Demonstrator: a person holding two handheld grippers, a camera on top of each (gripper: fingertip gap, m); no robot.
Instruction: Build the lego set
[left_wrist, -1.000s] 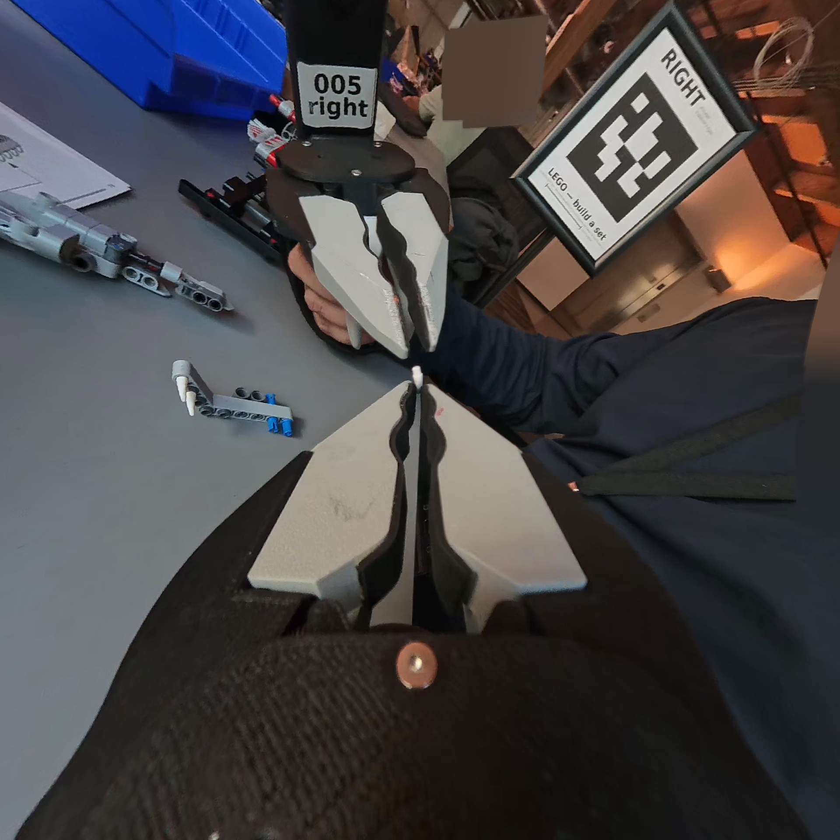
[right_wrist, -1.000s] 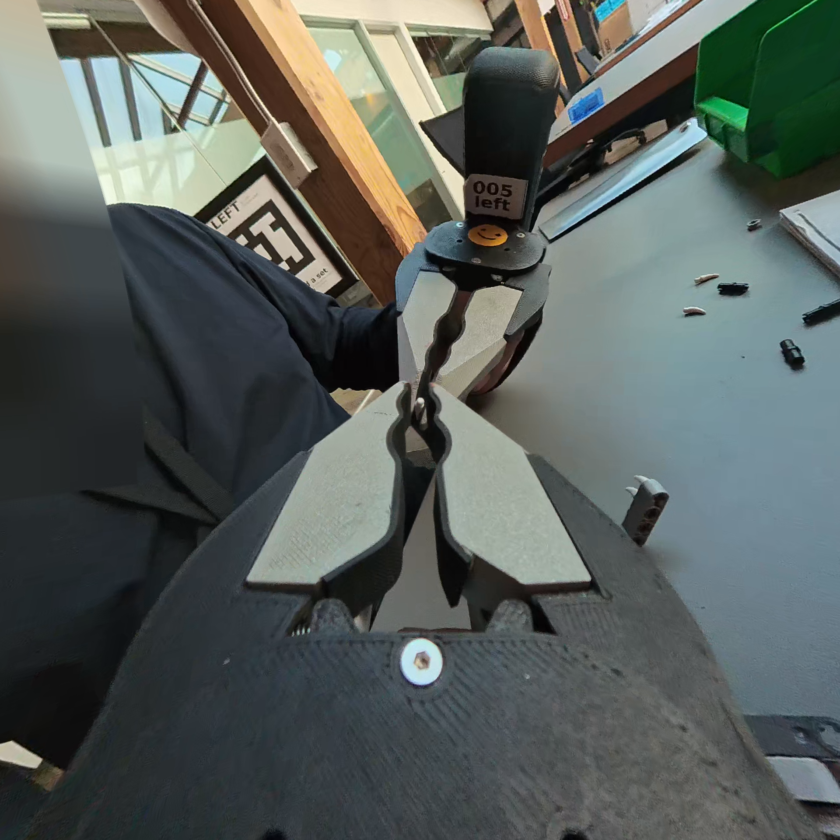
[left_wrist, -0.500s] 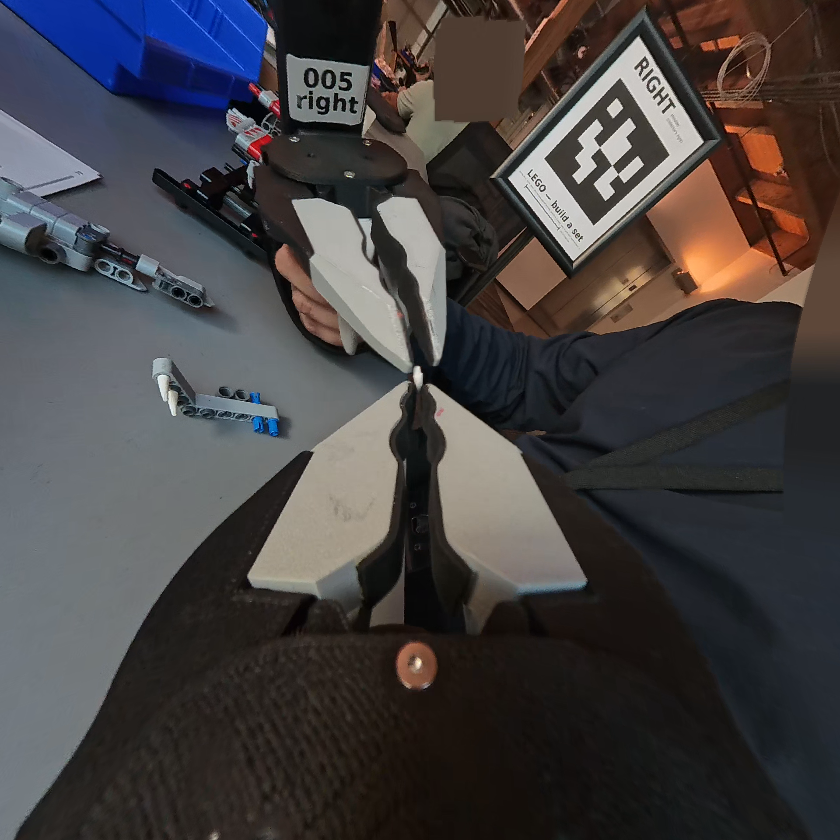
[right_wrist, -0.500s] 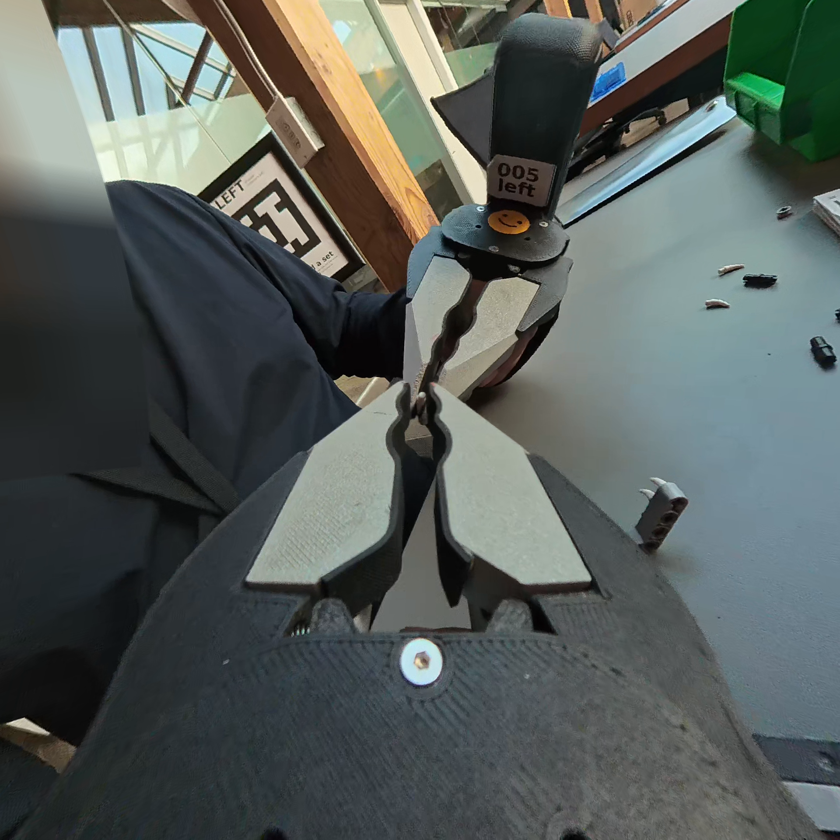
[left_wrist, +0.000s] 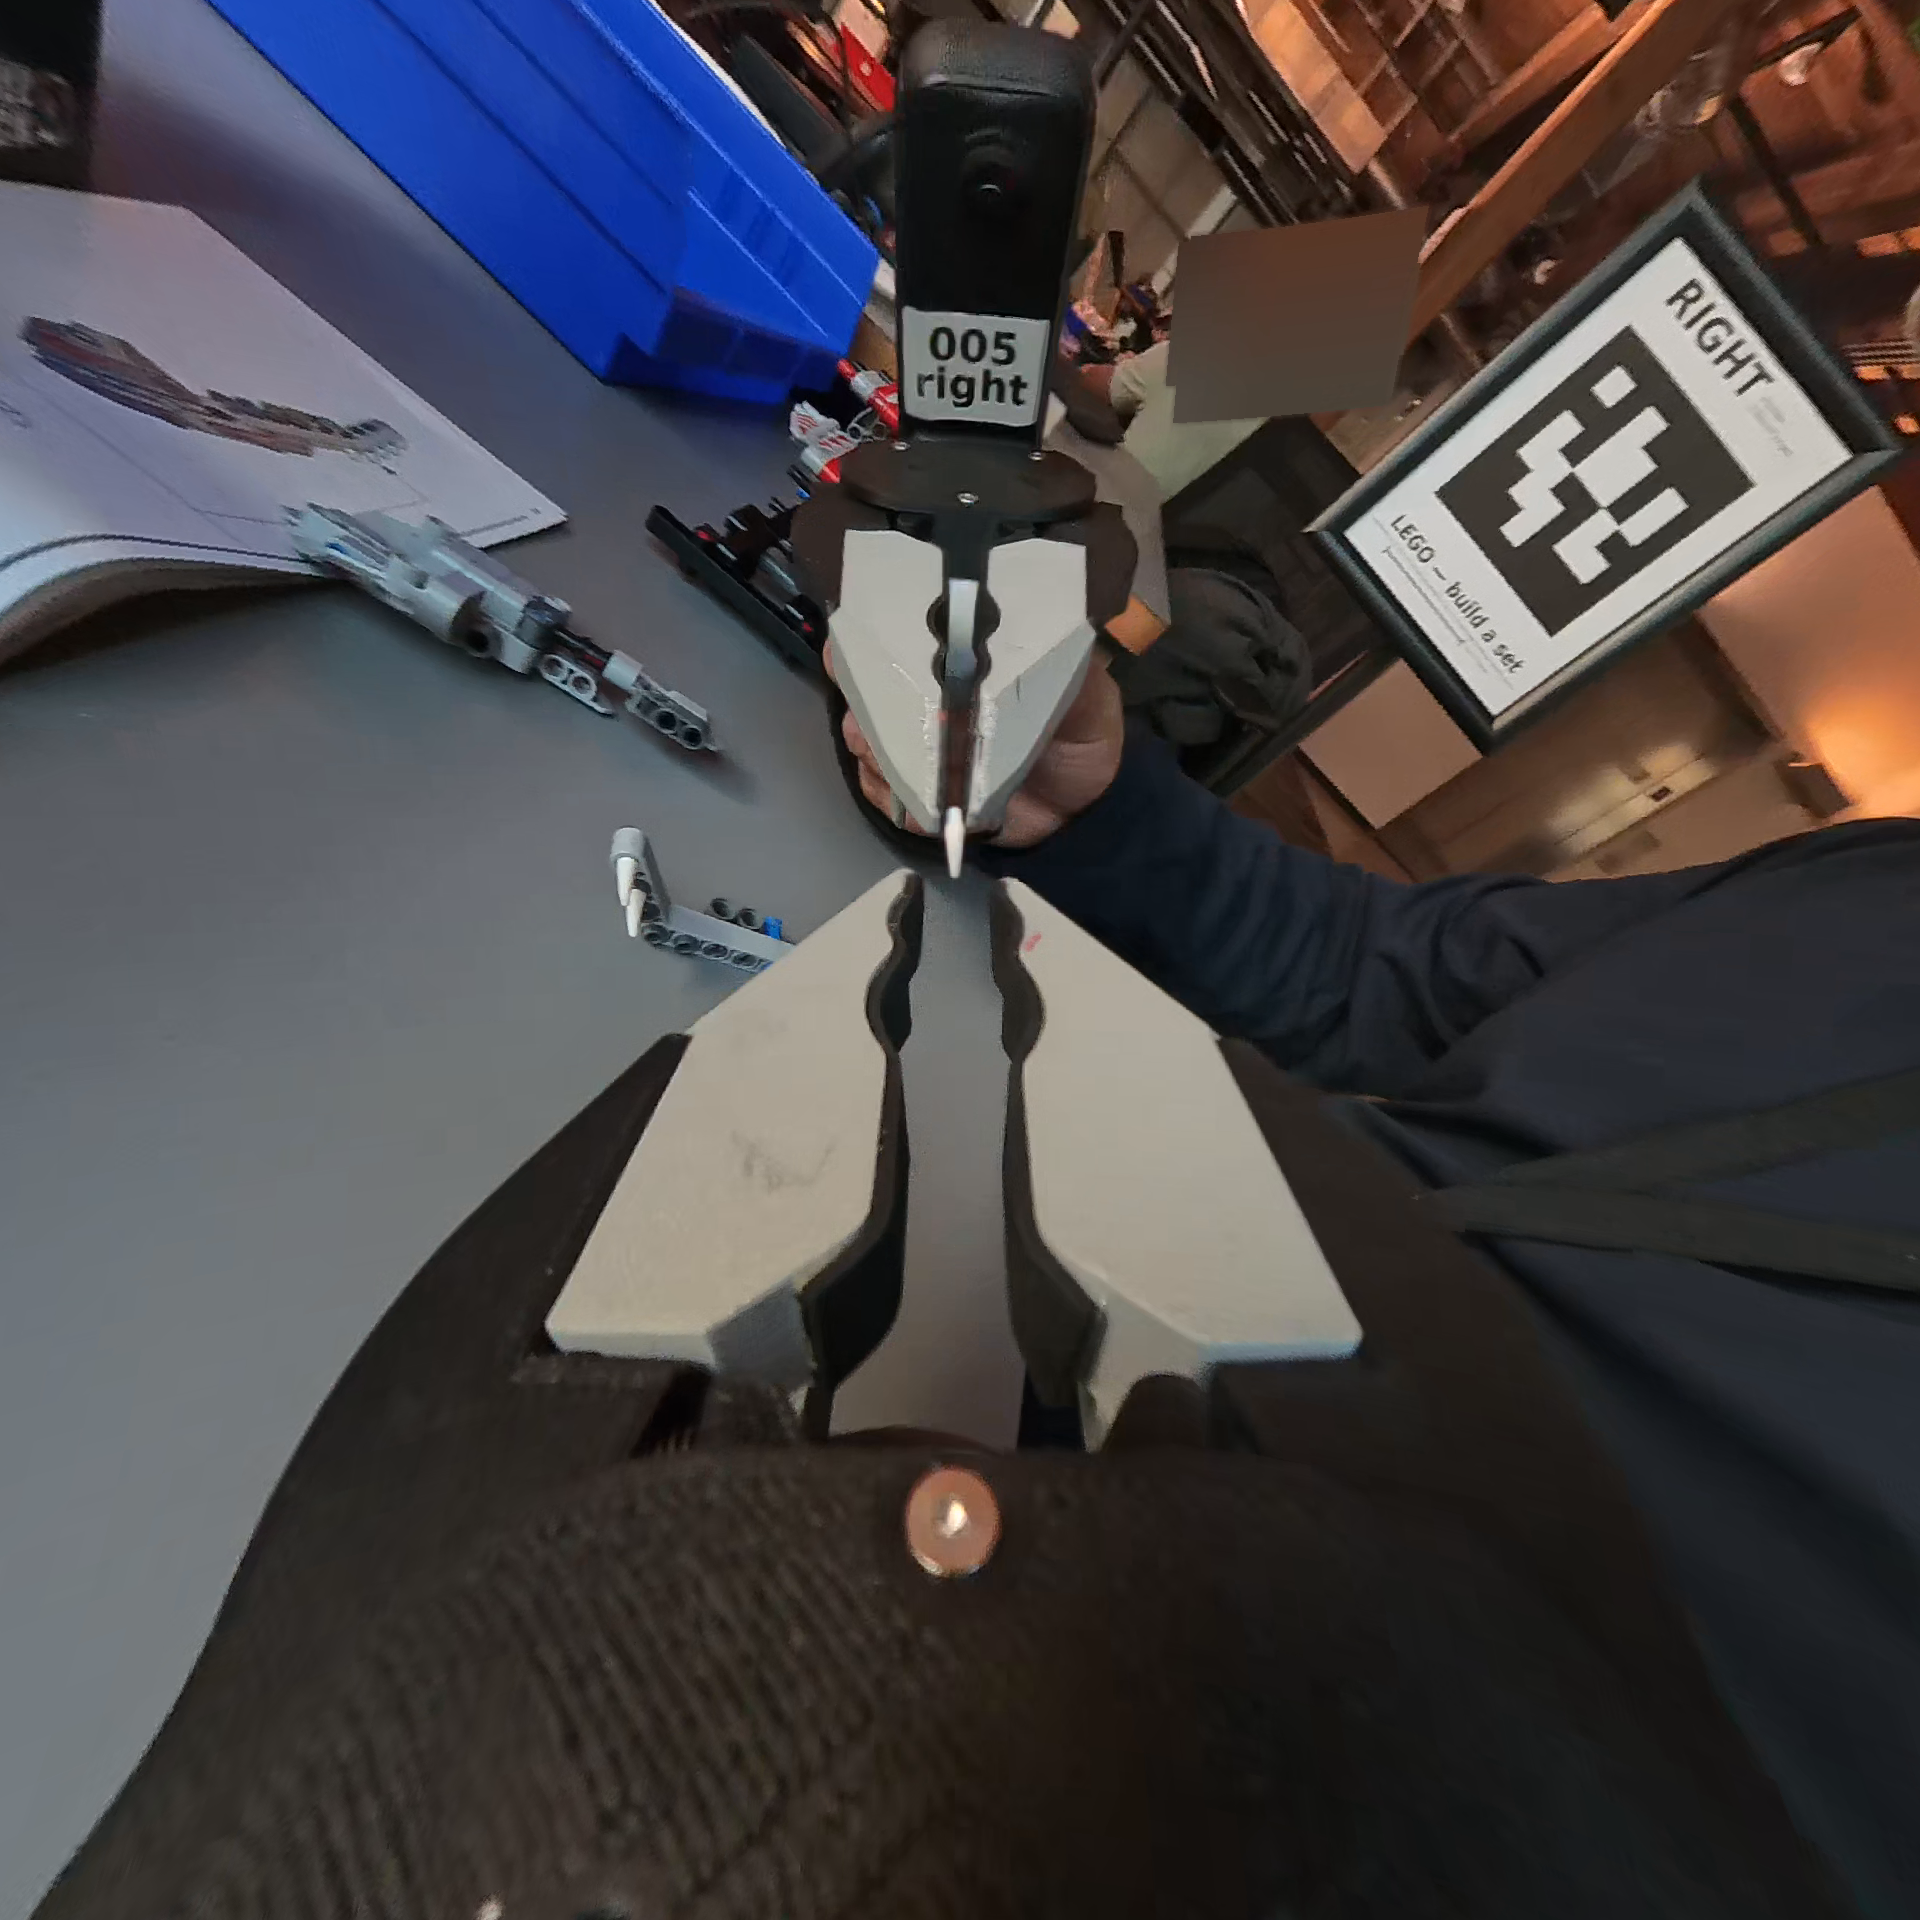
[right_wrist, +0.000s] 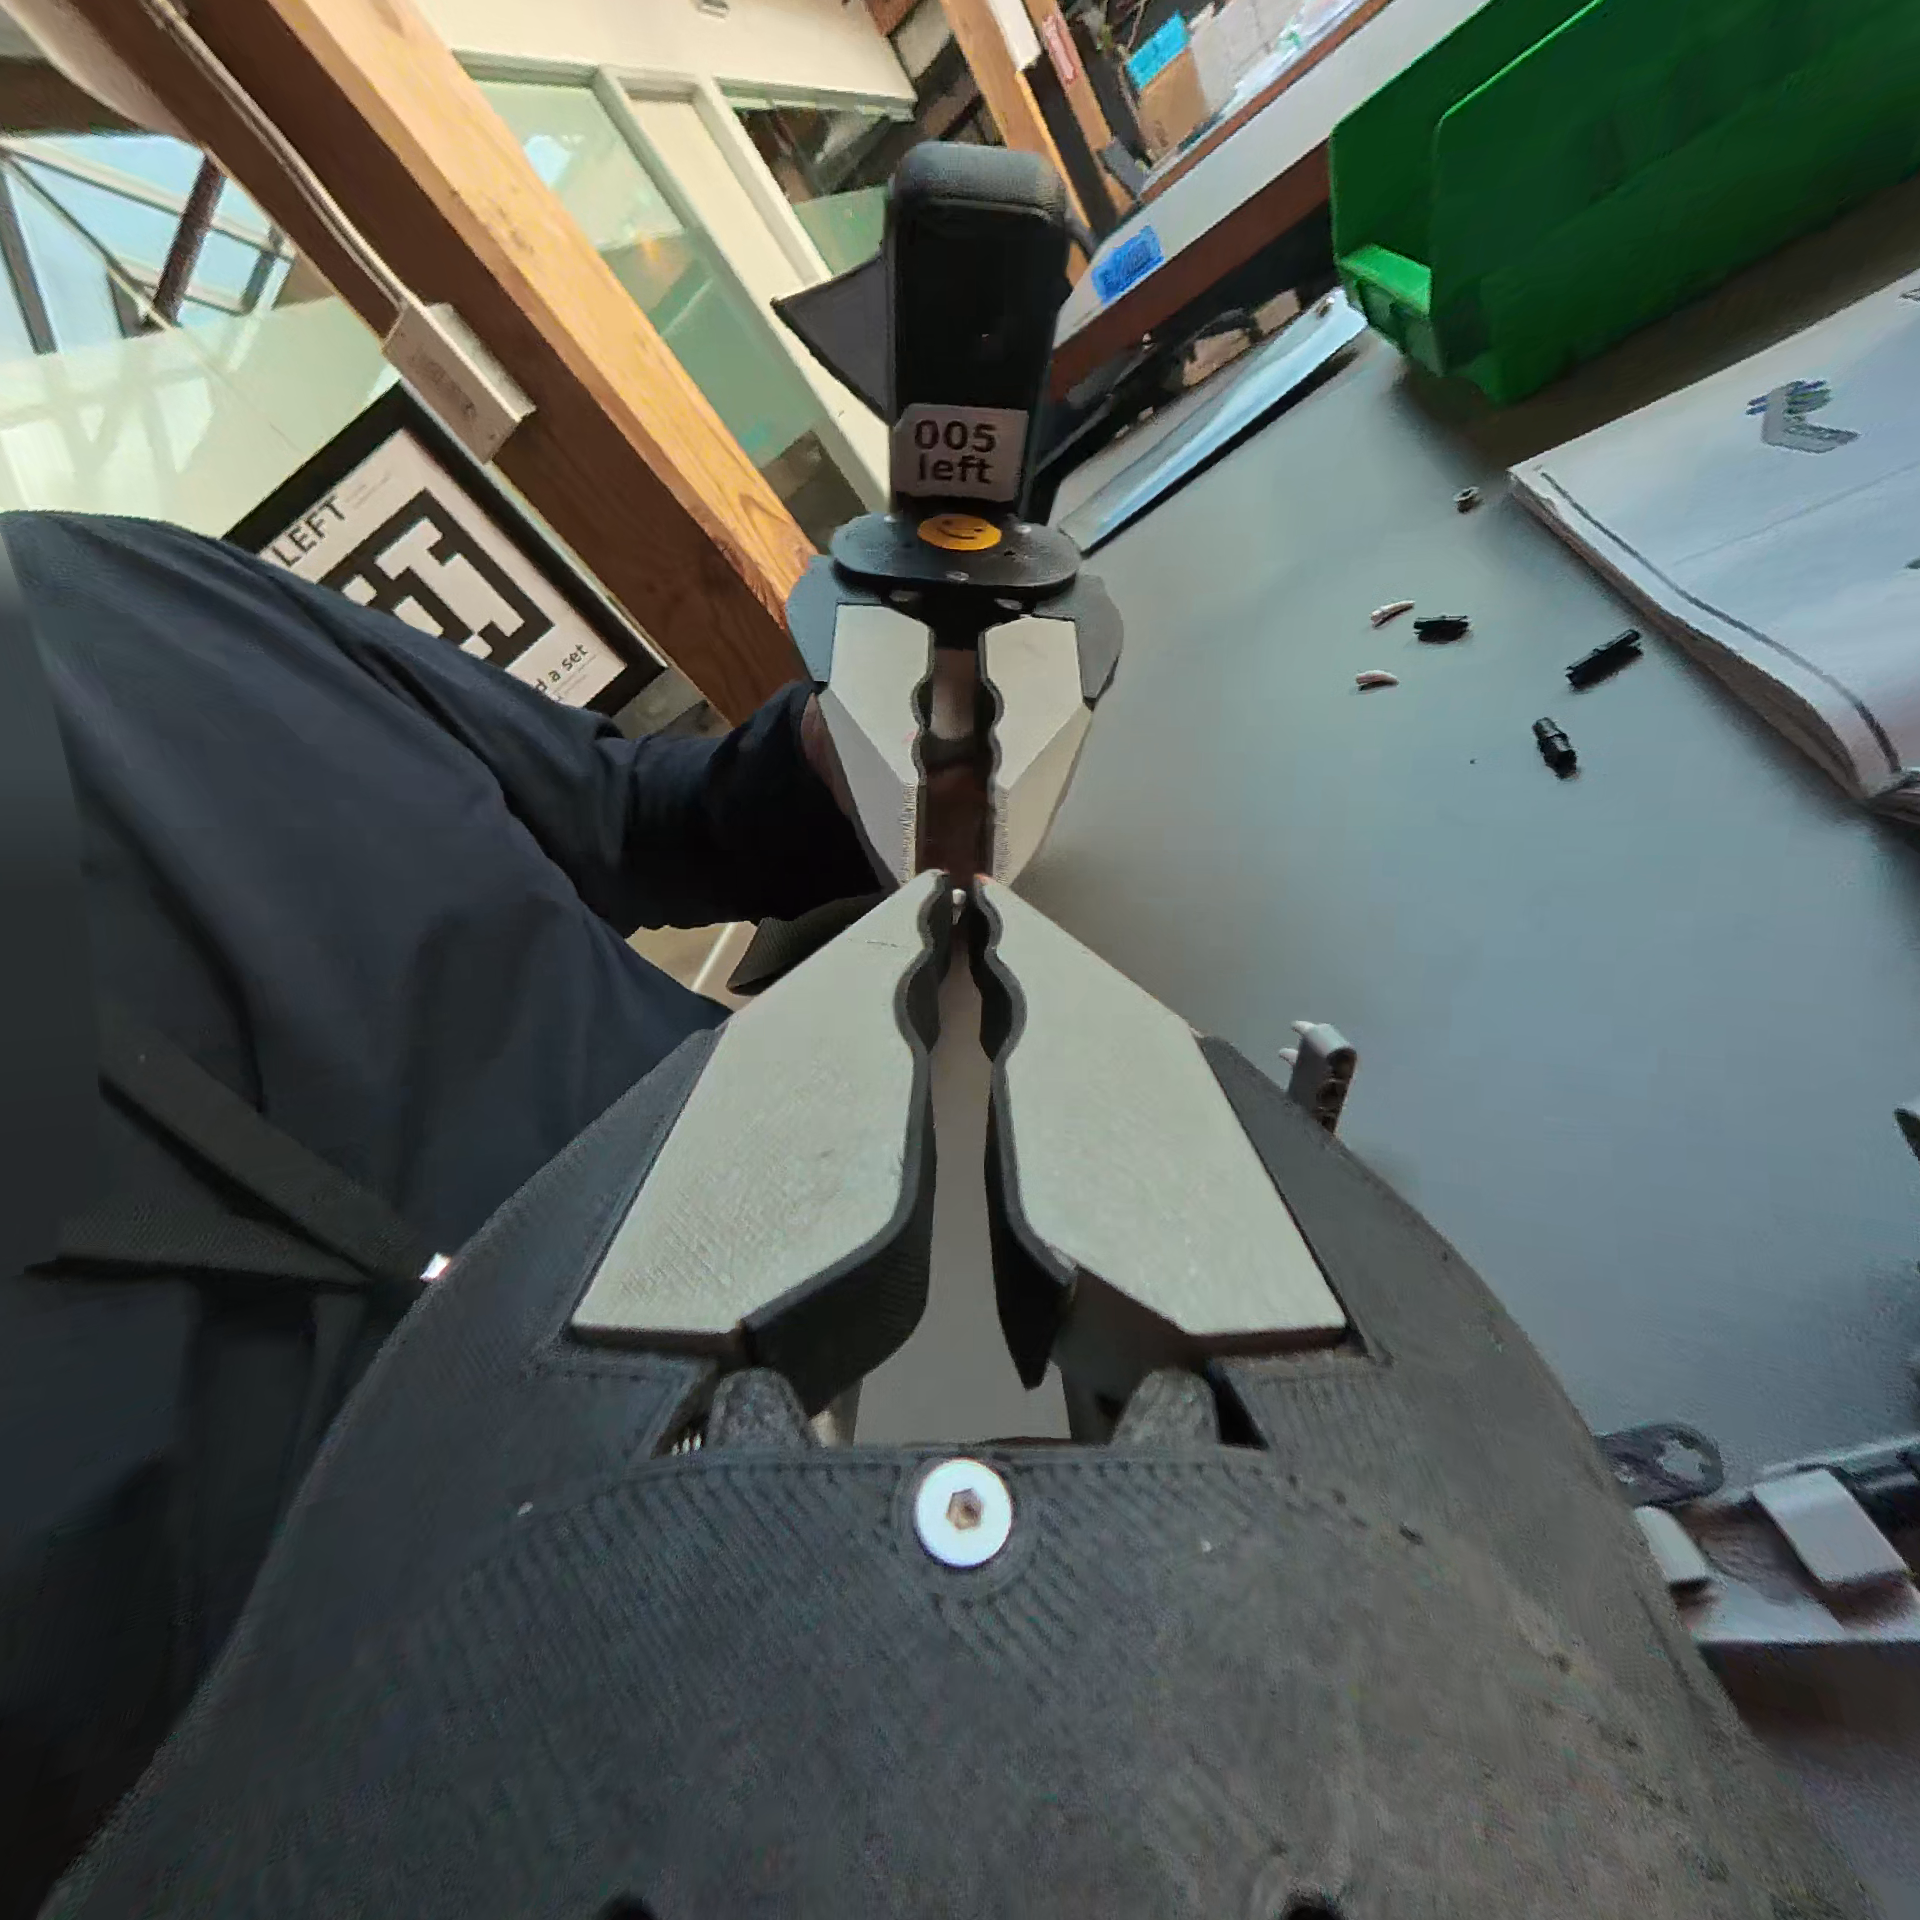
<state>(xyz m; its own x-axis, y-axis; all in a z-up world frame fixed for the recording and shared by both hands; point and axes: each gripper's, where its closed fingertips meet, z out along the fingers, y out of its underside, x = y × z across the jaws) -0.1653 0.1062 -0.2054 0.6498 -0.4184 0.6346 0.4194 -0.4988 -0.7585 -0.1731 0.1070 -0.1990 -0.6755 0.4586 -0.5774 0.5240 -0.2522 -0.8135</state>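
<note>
Left tongs spread and empty, right tongs facing them tip to tip, pinching a white tooth piece, grey lego assembly on table left of both.

Grey wedge fingers with black wavy pads, black ribbed housing, silver screw, navy sleeve

Grey tabletop; bright blue bin; green bin; white pointed Lego spike between pale grey fingers of a black-bodied gripper; framed black-and-white checker-pattern sign; dark navy sleeve; light grey beam piece with white tips
</note>
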